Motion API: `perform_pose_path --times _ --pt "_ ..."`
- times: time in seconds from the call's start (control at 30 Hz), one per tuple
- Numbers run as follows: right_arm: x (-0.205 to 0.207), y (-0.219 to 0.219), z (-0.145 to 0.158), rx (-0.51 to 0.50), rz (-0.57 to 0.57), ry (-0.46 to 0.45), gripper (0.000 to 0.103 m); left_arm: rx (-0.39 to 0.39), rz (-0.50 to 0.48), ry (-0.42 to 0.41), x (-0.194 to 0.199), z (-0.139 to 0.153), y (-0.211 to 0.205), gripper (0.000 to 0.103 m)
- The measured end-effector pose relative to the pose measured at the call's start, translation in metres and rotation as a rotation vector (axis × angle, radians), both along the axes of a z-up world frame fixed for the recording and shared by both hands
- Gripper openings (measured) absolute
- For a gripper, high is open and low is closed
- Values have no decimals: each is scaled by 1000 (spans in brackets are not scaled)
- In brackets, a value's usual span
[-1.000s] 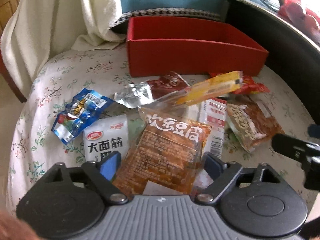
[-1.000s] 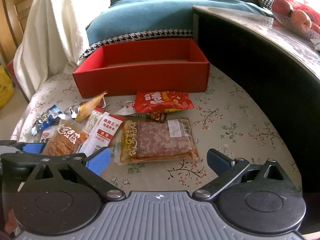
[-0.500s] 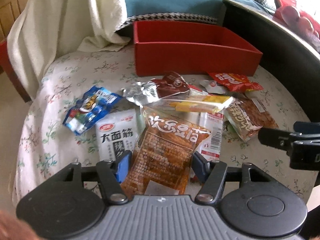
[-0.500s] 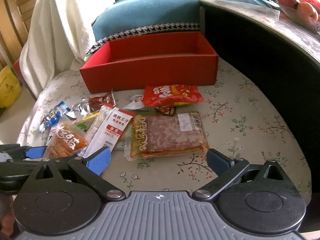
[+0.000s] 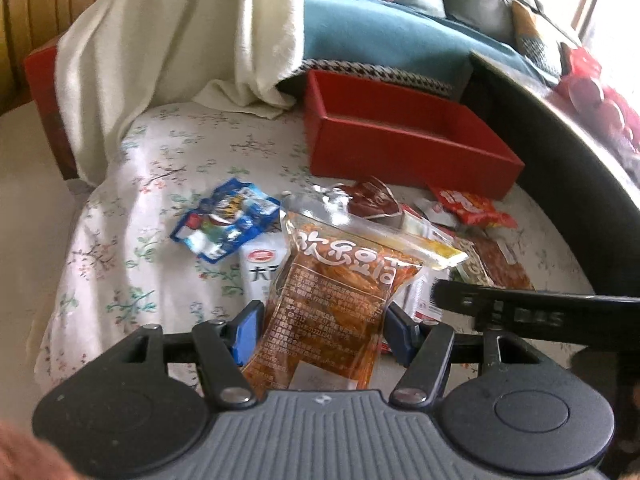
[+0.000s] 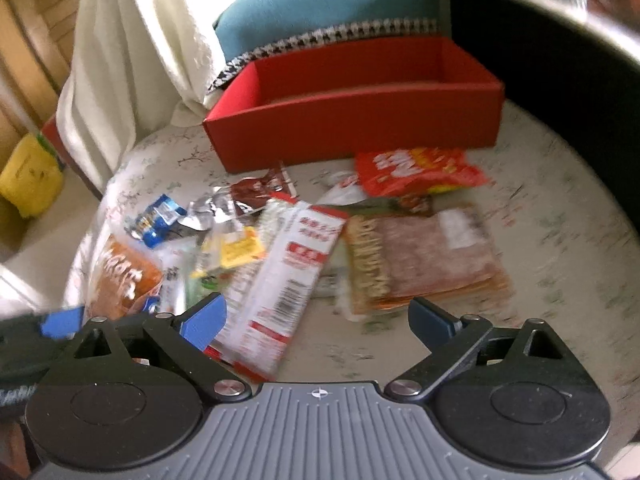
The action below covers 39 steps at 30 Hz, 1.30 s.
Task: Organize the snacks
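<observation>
My left gripper (image 5: pixel 324 328) is shut on an orange snack packet (image 5: pixel 336 300) and holds it lifted above the pile; the packet also shows in the right wrist view (image 6: pixel 124 276). Other snacks lie on the floral cushion: a blue packet (image 5: pixel 224 224), a white packet (image 5: pixel 262 272), a brown packet (image 5: pixel 372 200) and a red packet (image 5: pixel 472 206). An empty red box (image 5: pixel 400 152) stands behind them, also seen in the right wrist view (image 6: pixel 360 108). My right gripper (image 6: pixel 316 320) is open above a white-and-red stick packet (image 6: pixel 288 276), beside a flat meat-snack packet (image 6: pixel 424 260).
A white towel (image 5: pixel 168 48) hangs at the back left. A blue cushion (image 5: pixel 384 36) lies behind the box. A dark curved table edge (image 5: pixel 568 168) bounds the right side. A yellow bag (image 6: pixel 28 176) sits on the floor at left.
My left gripper has closed on the orange packet and lifted it. My right gripper has swung left over the pile, still open.
</observation>
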State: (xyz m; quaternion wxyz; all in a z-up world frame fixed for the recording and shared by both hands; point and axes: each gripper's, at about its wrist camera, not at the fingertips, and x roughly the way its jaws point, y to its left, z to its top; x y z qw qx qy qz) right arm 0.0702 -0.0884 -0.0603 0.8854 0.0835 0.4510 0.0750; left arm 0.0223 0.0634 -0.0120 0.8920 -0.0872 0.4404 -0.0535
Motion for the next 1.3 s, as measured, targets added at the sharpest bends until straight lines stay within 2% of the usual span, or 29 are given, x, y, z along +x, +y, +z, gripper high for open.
perform_pose_path --times 0.2,0.37,0.43,0.5,0.57,0.6,0.67,0.77,0.83,0.87,0.9,0.93,1.0,1.07,1.2,1.3 --pt "19 37 -9 -99 -18 1 99 -38 27 -2 -2 1 15 57" --pt "25 42 -17 -193 3 5 90 -64 30 -8 -3 4 21 56" --pt "19 35 -14 -211 46 4 73 -63 17 -9 -3 4 19 56" --pt "13 23 -10 -184 100 36 69 -61 -3 -1 -3 3 14 56" --pt "6 9 -7 -179 114 54 59 -54 -28 7 -3 1 7 56" --pt "2 3 -4 -179 116 58 48 -46 -42 13 -3 -1 3 56" --pt "-3 -6 -1 -154 125 72 46 -30 -61 24 -3 -5 -4 56" --pt "-5 -12 -6 -162 115 84 52 -22 -64 42 1 -12 -11 56" --pt "-4 -14 -10 -153 90 81 62 -39 -42 68 4 -18 -12 56" --pt "-4 -15 -12 -134 72 77 75 -49 -34 80 6 -21 -12 56" --pt "-3 -15 -13 -121 71 83 80 -54 -26 88 8 -23 -13 56" --pt "-2 -11 -16 -126 84 93 81 -52 -22 93 9 -25 -15 56" --pt "-2 -1 -19 -193 118 75 91 -22 -31 106 12 -29 -22 57" --pt "-4 1 -18 -240 129 44 93 -2 -34 106 12 -30 -26 58" --pt "-2 -14 -18 -174 123 82 93 17 -58 115 11 -33 -29 64" --pt "-6 -13 -18 -208 171 57 87 87 -80 92 7 -35 -38 65"
